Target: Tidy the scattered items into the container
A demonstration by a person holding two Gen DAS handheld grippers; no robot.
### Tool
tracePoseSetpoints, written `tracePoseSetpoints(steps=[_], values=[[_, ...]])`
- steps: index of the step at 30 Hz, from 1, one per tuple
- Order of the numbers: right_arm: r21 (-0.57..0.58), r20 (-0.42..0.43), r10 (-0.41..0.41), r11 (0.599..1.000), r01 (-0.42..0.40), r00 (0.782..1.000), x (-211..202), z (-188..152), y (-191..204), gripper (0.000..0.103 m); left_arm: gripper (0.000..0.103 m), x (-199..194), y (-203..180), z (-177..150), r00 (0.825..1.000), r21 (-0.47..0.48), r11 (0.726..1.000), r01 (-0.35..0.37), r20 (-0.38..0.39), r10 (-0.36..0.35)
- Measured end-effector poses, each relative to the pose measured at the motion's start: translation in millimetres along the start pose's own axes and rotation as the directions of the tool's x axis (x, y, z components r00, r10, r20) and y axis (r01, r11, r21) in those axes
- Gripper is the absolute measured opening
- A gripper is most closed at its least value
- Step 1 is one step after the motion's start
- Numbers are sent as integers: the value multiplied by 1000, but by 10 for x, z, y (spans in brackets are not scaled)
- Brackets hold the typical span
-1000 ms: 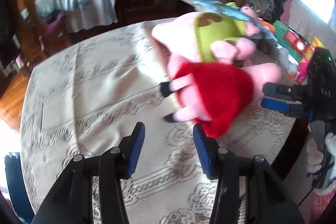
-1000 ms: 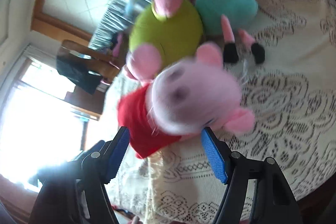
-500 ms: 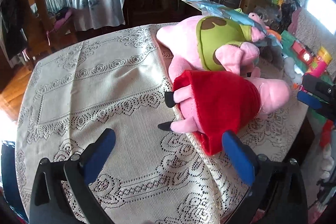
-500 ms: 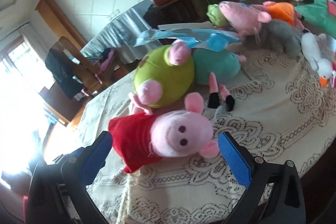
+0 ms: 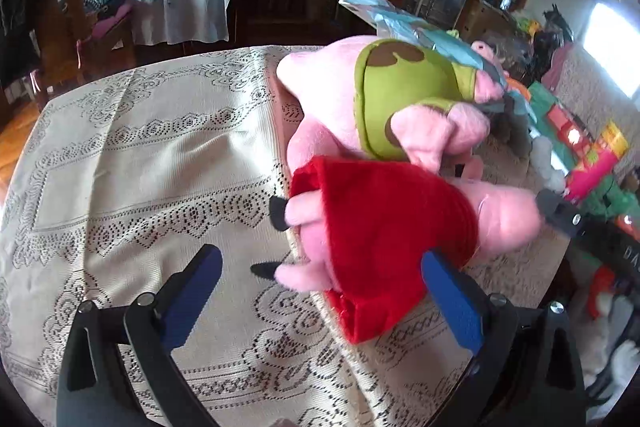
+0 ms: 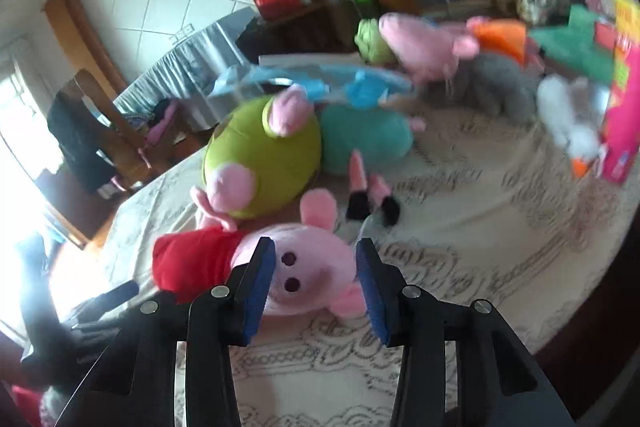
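Right claw (image 6: 316,281), blue pads pinching the pink head of a red-dressed plush pig (image 6: 280,267) lying on the lace-covered table (image 6: 480,267); left claw (image 5: 320,291), spread wide, its right pad touching the red dress hem, left pad clear of the toy.

pink pig plush (image 6: 304,267), red dress, lying on tablecloth

Daylight is blowing out a window (image 6: 24,155) at the left in the right wrist view, where far toys (image 6: 572,131) are smearing with motion blur. Fisheye edges are bending and darkening.
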State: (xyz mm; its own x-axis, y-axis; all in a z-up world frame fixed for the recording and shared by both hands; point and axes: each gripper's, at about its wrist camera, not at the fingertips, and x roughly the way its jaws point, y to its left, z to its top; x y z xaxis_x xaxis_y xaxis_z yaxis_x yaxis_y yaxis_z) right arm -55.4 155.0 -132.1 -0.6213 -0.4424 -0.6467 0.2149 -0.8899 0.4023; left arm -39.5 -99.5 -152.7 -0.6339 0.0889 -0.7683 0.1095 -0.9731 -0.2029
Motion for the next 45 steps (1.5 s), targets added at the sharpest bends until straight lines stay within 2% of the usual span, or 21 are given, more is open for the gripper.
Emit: tracePoseSetpoints(steps=[3,5,7,8,10,12,13,16,20,21,23,25,31,35,36,37,38,40,42,43,45], values=[[10,18,24,1000,-24,1000,-27,10,-19,50,101,28,-13,1,1000,1,1000,9,-18,-9],[12,15,36,999,-36,999,-31,12,-5,72,101,-3,-42,-13,1000,20,1000,12,-6,-12],[31,14,77,997,-77,997,-20,-11,2,82,102,20,-73,-16,1000,46,999,4,-3,-4],[35,10,83,996,-83,997,29,-27,8,82,102,60,-90,-12,1000,62,998,-5,-6,6],[62,-19,75,995,-74,997,218,-46,-14,82,103,175,-77,4,1000,52,999,15,-21,-14],[98,-48,73,993,-68,996,401,-58,-43,67,103,234,-55,26,999,28,999,45,-14,-45],[104,-46,64,993,-59,997,452,-51,-50,66,103,263,-54,41,999,24,998,54,-12,-53],[120,-34,62,991,-58,997,518,-11,-66,66,100,261,-49,52,996,27,996,89,-6,-89],[128,-25,74,989,-70,997,506,12,-85,66,99,107,-66,100,995,34,995,95,32,-96],[123,-25,74,990,-70,997,514,18,-81,66,100,107,-78,116,994,43,994,101,26,-102],[112,-34,68,992,-64,997,560,28,-77,73,103,213,-115,103,995,59,993,100,-12,-100],[145,-44,96,985,-89,994,606,16,-141,73,103,392,-170,32,993,78,991,106,-66,-101],[178,-81,135,977,-119,988,663,7,-221,73,103,588,-201,-39,990,74,990,120,-84,-114],[197,-66,135,973,-120,989,699,9,-241,74,103,658,-219,-53,991,77,990,115,-82,-109],[206,-63,137,971,-122,989,710,4,-251,75,102,643,-237,-47,990,91,989,120,-78,-114],[215,-60,140,969,-124,988,721,-1,-261,78,91,628,-256,-40,990,105,986,126,-74,-118],[229,-61,140,966,-122,988,745,-6,-282,84,85,613,-275,-34,990,120,984,130,-69,-123],[260,-59,150,957,-130,987,783,-17,-325,87,81,582,-321,-31,992,132,984,117,-62,-110],[275,-44,172,949,-154,984,788,-23,-339,84,79,566,-345,-32,993,137,984,111,-55,-105],[272,-31,185,947,-169,982,778,-23,-331,77,76,555,-340,-28,993,130,985,115,-53,-109],[227,-23,170,961,-161,985,719,-24,-251,75,73,491,-330,-34,994,134,985,109,-45,-104]])
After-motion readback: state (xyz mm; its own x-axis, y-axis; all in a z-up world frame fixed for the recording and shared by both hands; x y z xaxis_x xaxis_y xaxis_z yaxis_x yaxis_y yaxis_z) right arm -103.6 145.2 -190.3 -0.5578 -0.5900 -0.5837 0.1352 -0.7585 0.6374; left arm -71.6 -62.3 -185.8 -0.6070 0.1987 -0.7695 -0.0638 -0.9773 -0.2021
